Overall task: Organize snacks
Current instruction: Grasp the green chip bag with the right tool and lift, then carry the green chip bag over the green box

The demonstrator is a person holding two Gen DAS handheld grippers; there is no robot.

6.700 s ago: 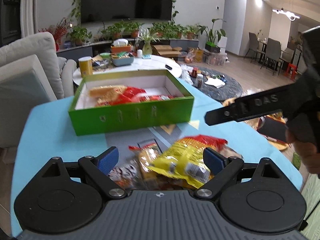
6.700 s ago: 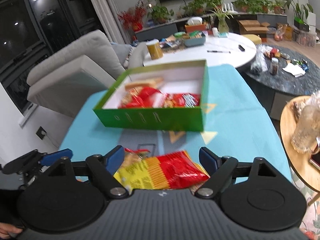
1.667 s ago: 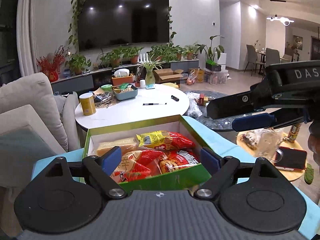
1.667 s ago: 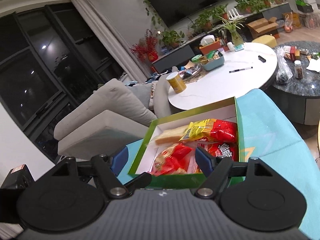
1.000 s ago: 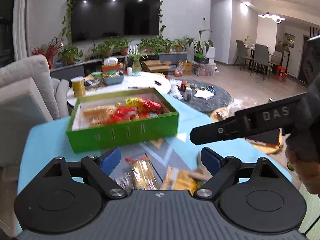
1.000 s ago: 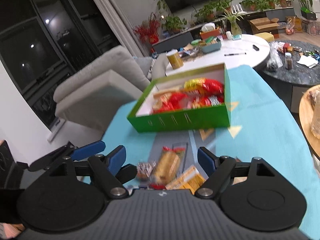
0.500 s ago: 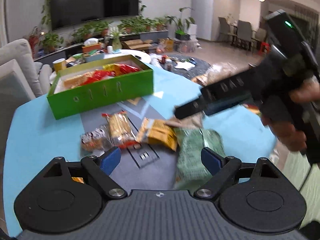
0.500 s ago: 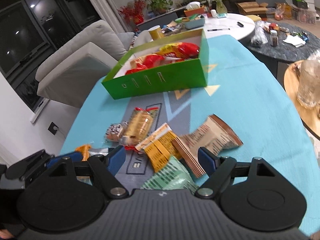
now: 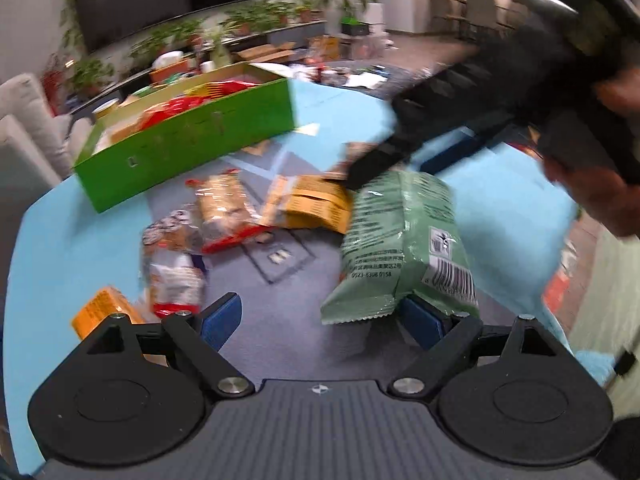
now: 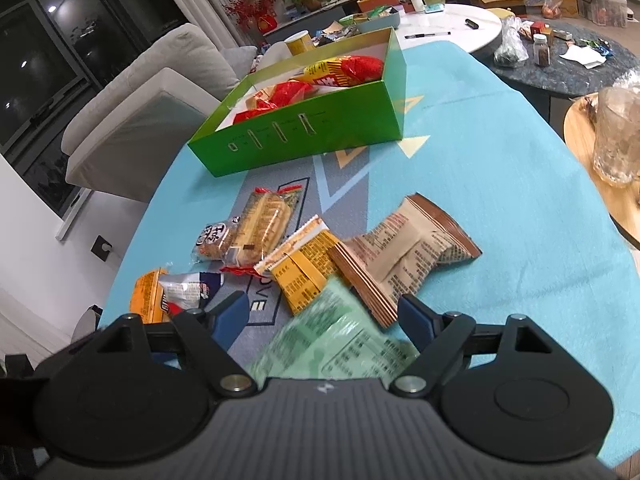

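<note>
A green box point(image 10: 304, 120) with several red and yellow packets in it stands at the far side of the blue-clothed table point(image 10: 500, 160). Loose snacks lie nearer: a bread packet point(image 10: 264, 224), a yellow packet point(image 10: 304, 268), a brown packet point(image 10: 404, 256) and an orange packet point(image 10: 146, 296). A pale green packet point(image 10: 340, 344), blurred, lies between the opening jaws of my right gripper point(image 10: 322, 320); the pads do not press on it. My left gripper point(image 9: 320, 316) is open, and the green packet point(image 9: 404, 240) overlaps its right finger. The right gripper point(image 9: 392, 168) reaches over the packet's far end.
A grey sofa point(image 10: 160, 92) stands left of the table. Behind the box is a white round table point(image 10: 448, 28), with a dark round table point(image 10: 568, 64) to its right. A wooden side table point(image 10: 588, 184) with a glass jar point(image 10: 616, 136) is close on the right.
Both grippers have sunk toward the table and the loose snacks look larger. The green packet is now deeper between the right jaws and reaches the left gripper's right finger.
</note>
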